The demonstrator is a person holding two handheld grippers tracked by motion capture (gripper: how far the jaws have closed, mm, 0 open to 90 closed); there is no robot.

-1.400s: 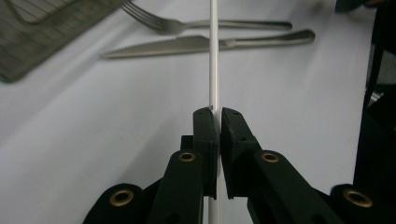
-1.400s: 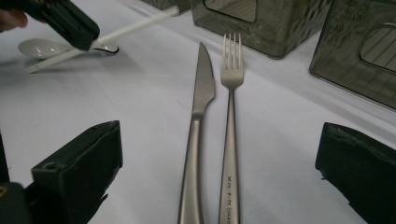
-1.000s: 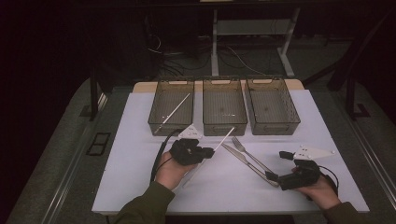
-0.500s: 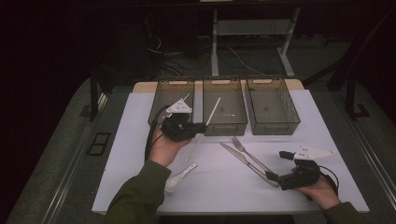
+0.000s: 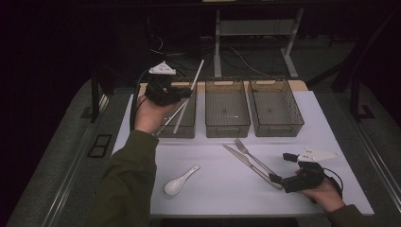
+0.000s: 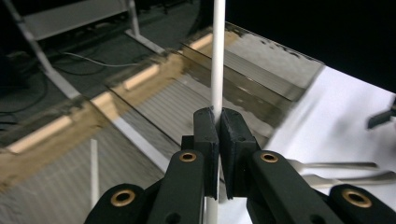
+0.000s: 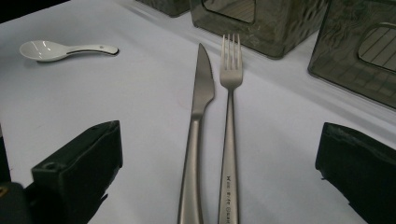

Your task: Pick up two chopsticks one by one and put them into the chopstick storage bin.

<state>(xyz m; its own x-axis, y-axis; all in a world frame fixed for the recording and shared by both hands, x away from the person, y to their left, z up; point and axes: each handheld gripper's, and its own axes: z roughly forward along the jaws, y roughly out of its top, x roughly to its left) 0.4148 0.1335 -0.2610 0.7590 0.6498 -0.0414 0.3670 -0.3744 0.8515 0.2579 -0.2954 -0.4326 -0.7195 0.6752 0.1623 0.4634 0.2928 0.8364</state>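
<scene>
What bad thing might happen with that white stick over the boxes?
The left claw pinches the white chopstick near one end, so it might swing or slip out before it is over the left bin. Its long free end may also knock the rim and miss the bin, where another chopstick already lies. The open right claw sits around the knife and fork handles and might nudge them.

From my high view the room is dim, black from 9 through 12 to 3 o'clock; only the white table (image 5: 236, 189) catches soft overhead light. The left gripper view is motion-blurred at 10 o'clock. My right gripper view is sharp, with its near jaws soft.
</scene>
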